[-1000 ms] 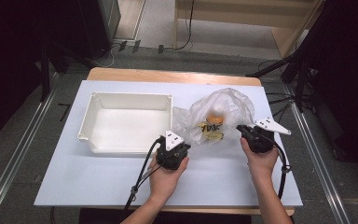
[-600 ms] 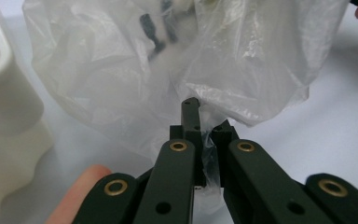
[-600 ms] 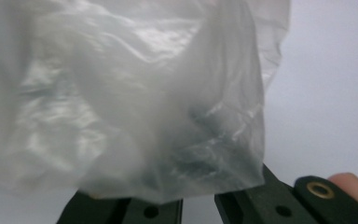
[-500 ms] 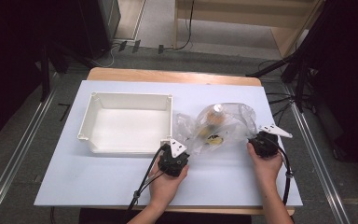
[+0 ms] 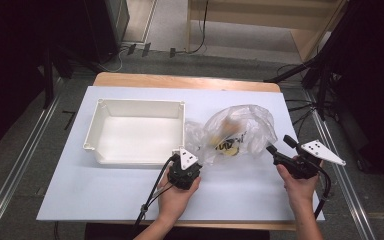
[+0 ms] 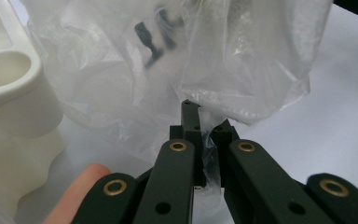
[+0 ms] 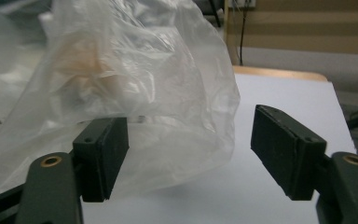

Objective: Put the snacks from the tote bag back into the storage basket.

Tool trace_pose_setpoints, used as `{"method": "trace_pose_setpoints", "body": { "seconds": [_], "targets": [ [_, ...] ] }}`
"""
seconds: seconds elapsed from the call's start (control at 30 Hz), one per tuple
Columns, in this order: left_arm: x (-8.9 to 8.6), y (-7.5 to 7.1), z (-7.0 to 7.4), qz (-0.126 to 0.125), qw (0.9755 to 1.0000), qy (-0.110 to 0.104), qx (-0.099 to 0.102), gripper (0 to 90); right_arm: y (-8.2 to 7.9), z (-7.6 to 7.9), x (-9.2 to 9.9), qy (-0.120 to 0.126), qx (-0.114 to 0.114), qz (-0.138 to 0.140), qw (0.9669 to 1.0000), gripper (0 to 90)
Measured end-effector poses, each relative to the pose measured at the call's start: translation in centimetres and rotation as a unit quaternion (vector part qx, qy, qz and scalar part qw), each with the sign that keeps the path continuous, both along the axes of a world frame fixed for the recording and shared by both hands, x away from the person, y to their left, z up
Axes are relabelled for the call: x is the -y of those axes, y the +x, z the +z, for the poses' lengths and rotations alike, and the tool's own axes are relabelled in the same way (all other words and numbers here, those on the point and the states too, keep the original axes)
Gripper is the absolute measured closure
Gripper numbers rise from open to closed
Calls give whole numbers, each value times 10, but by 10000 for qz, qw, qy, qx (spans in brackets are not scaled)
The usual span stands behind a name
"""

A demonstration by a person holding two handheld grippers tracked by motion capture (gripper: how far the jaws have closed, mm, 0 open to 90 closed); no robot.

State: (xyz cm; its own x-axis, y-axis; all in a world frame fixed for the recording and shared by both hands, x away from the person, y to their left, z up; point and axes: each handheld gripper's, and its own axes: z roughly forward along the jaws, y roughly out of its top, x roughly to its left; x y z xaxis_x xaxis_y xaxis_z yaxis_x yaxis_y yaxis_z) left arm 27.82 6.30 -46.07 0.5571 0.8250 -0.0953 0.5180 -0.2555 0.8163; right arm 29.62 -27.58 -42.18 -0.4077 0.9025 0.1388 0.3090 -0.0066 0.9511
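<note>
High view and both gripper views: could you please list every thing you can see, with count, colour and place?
plastic bag: one, clear, with yellowish contents and dark print, on the sheet right of the bin
bin: one, white, open-topped, left half of the sheet
sheet: one, white, covering the table
table: one, wooden, edge showing at the far side
left gripper: one, black, shut on the bag's edge
right gripper: one, black, jaws have just been opening, apart from the bag's right side
</note>
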Motion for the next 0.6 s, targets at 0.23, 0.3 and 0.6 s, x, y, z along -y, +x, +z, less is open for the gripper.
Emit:
{"method": "trace_pose_setpoints", "body": {
  "seconds": [0.23, 0.3, 0.6],
  "targets": [
    [1, -1, -1, -4, 10000, -3, 43, 900, 4, 37, -22, -121, 333, 347, 9988, 268],
    [0, -2, 1, -32, 10000, -19, 65, 900, 10, 45, -30, -121, 390, 434, 9982, 292],
    [-9, -18, 26, -480, 9976, -310, 383, 795, 46, 44, -52, -189, 20, 384, 9991, 889]
  ]
}}
